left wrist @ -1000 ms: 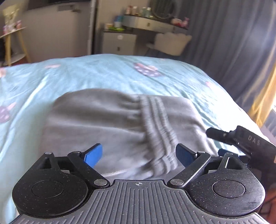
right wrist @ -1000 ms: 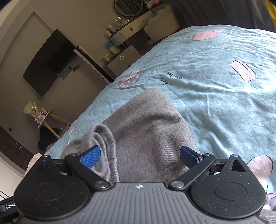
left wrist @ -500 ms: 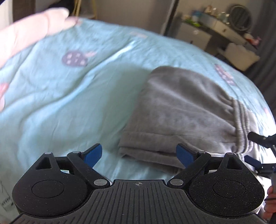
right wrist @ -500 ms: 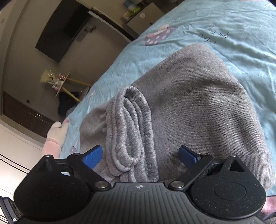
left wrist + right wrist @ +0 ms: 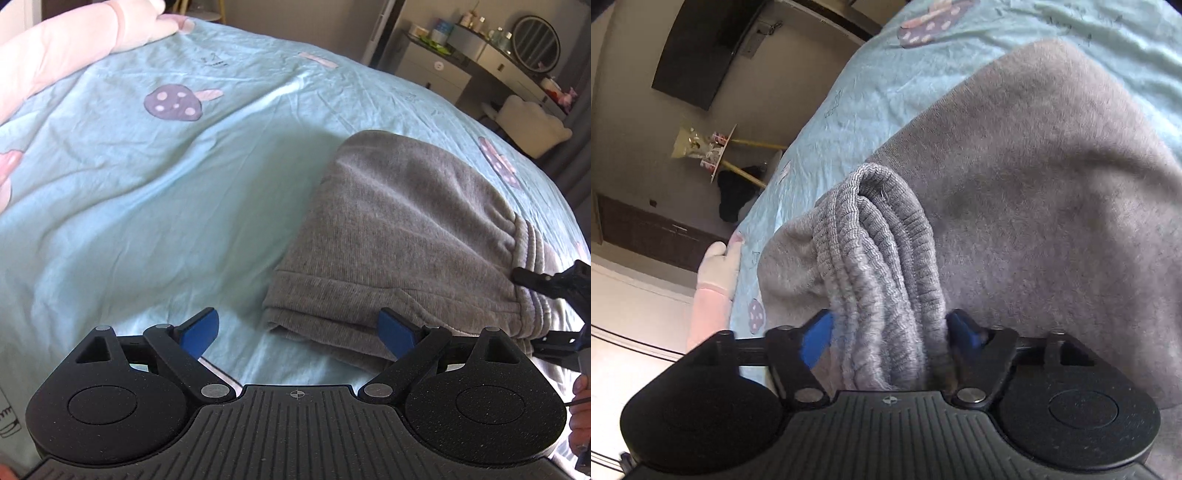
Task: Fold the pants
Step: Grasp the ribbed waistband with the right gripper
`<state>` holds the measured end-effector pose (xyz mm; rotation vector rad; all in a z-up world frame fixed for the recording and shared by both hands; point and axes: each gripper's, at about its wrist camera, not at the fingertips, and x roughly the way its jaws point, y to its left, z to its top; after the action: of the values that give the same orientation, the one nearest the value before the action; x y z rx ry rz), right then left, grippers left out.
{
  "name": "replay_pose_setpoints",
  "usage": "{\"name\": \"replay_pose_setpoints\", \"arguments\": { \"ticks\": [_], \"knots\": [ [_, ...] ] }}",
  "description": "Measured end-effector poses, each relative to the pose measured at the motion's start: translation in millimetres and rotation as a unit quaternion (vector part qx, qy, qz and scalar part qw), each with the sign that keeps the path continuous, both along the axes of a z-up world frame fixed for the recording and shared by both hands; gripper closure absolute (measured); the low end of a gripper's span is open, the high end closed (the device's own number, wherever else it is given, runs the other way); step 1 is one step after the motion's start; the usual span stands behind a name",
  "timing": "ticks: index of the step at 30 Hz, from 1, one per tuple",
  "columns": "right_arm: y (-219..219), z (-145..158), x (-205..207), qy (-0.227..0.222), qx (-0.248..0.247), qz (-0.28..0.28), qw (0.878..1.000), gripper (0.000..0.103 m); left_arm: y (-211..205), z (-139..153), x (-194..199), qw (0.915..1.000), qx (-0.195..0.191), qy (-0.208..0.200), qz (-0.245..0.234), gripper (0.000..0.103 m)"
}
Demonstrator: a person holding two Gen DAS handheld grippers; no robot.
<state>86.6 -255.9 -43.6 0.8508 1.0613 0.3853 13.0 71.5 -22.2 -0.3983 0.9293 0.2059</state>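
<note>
The grey pants (image 5: 402, 229) lie folded in a thick bundle on the light blue bedspread (image 5: 147, 177). My left gripper (image 5: 297, 330) is open and empty, just in front of the bundle's near left corner. My right gripper (image 5: 888, 330) has its blue pads closed in on the ribbed waistband (image 5: 882, 266) at the bundle's right end. The right gripper also shows at the right edge of the left wrist view (image 5: 554, 284), at the waistband.
A pink-sleeved arm (image 5: 66, 48) rests on the bed at the far left. A white dresser (image 5: 432, 70) and a padded chair (image 5: 528, 122) stand beyond the bed. A wall TV (image 5: 701, 48) and a small side table (image 5: 713, 151) show in the right wrist view.
My right gripper has moved in and closed on the ribbed waistband. My left gripper has swung left to the bundle's near left corner and stayed open.
</note>
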Motion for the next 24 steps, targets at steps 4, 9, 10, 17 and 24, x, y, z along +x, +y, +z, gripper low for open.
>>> {"name": "replay_pose_setpoints", "arguments": {
  "ticks": [4, 9, 10, 17, 24],
  "knots": [
    [2.5, -0.3, -0.4, 0.000, 0.007, -0.001, 1.000, 0.040, 3.9, -1.6, -0.2, 0.9999, -0.012, -0.002, 0.009, 0.007],
    [9.5, 1.8, 3.1, -0.004, -0.006, 0.015, 1.000, 0.031, 7.6, -3.1, 0.2, 0.9996, -0.025, -0.004, 0.014, 0.007],
    [9.6, 1.0, 5.1, -0.003, -0.007, 0.016, 1.000, 0.031, 7.9, -3.4, 0.1, 0.9996, -0.025, -0.004, 0.015, 0.007],
    [17.7, 16.6, -1.3, -0.027, -0.046, 0.019, 0.998, 0.062, 9.4, -3.6, -0.9, 0.9994, -0.028, -0.007, 0.019, 0.007],
    [21.3, 64.1, -11.0, -0.085, -0.031, 0.003, 0.996, 0.069, -19.7, 3.5, -5.6, 0.9924, -0.013, -0.011, -0.122, 0.007]
  ]
}}
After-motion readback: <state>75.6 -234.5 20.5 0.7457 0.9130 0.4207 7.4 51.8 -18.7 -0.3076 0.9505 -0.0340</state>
